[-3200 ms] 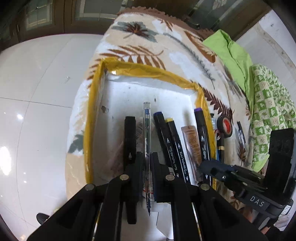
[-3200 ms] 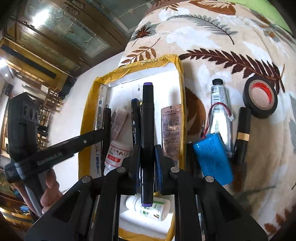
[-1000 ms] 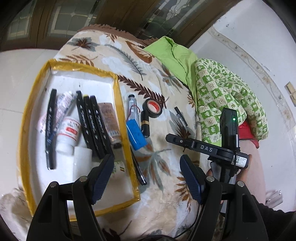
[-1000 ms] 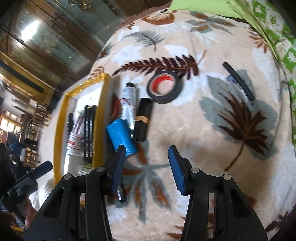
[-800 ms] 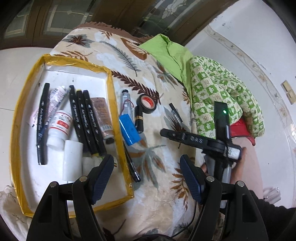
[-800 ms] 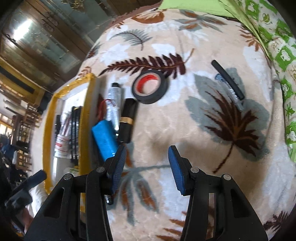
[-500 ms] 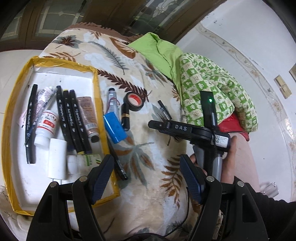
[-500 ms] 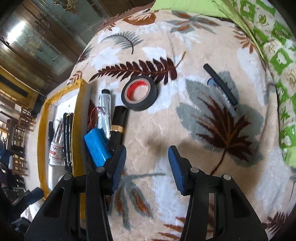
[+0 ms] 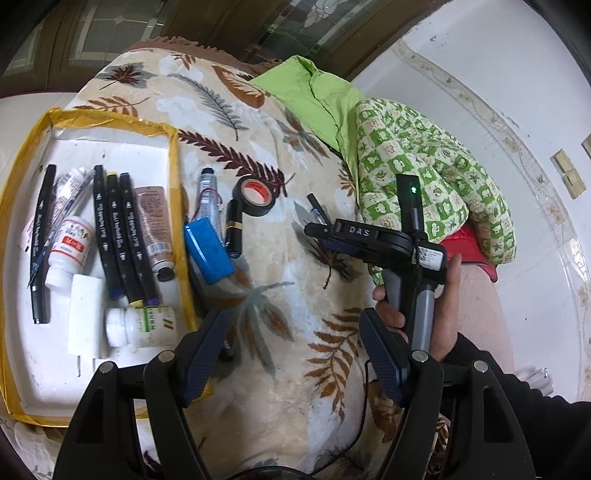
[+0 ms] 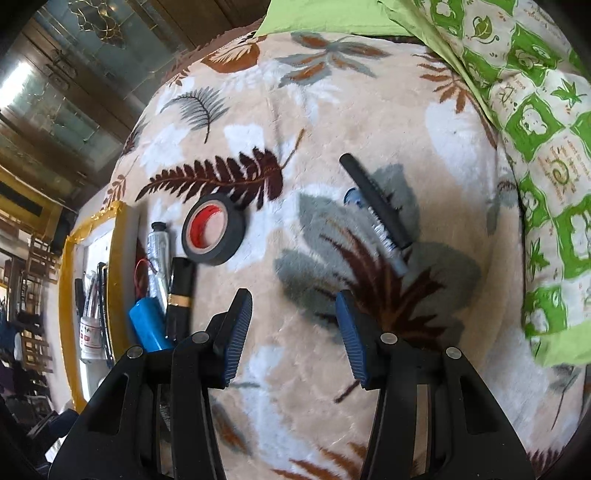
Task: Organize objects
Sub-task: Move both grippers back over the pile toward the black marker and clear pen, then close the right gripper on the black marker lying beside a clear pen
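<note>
Two empty grippers hover over a leaf-print blanket, between pickups.

A black pen (image 10: 375, 201) and a silver-blue pen (image 10: 380, 232) lie touching near the blanket's (image 10: 332, 92) far right edge, well apart from the yellow-rimmed tray (image 9: 176, 177) of markers at the left edge. The right gripper (image 10: 293, 334) is spread wide and points toward them; the left gripper (image 9: 291, 354) is spread too. Likely next: lower the right one, straddle a single pen, pinch it.

Setting: glossy white tiled floor (image 9: 535, 122); dark wooden doors with patterned glass panes (image 9: 303, 22) beyond the far edge of a bed under a beige leaf-print blanket (image 9: 295, 369); wooden chairs (image 10: 35, 266) at left, brightly lit glass behind.
</note>
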A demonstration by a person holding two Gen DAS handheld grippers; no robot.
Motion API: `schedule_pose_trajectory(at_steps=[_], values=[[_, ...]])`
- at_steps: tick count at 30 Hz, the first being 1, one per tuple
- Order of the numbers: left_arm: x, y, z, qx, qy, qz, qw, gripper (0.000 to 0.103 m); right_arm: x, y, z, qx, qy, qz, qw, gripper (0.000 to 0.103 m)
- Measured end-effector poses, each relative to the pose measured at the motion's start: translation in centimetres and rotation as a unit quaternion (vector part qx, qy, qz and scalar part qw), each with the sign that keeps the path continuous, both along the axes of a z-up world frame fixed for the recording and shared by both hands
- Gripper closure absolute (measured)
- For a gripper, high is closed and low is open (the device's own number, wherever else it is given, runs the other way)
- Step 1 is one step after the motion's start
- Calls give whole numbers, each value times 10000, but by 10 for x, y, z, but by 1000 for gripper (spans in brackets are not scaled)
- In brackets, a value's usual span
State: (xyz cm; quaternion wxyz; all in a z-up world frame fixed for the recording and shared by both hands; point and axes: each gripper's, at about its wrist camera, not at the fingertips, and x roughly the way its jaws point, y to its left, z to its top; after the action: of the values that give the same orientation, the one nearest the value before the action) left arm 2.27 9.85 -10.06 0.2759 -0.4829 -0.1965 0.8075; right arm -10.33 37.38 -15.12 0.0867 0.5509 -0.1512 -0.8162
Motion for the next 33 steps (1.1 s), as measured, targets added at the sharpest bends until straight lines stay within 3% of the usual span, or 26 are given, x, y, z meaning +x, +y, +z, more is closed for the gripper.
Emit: schedule_pose_trajectory(at_steps=[6, 17, 28, 33], values=[[-4, 26, 6, -268, 34, -204, 9994, 29, -11, 18, -11, -147, -23, -221, 9996, 56], [-18, 65, 13, -229, -11, -318, 9992, 29, -21, 18, -18, -193, 141, -42, 9997, 52], [-34, 70, 10, -109, -131, -133, 9998, 29, -26, 15, -14, -304, 263, 154, 9991, 52], [-37, 68, 9, -81, -137, -95, 9998, 29, -18, 19, 10, -175, 752, 13, 9970, 52]])
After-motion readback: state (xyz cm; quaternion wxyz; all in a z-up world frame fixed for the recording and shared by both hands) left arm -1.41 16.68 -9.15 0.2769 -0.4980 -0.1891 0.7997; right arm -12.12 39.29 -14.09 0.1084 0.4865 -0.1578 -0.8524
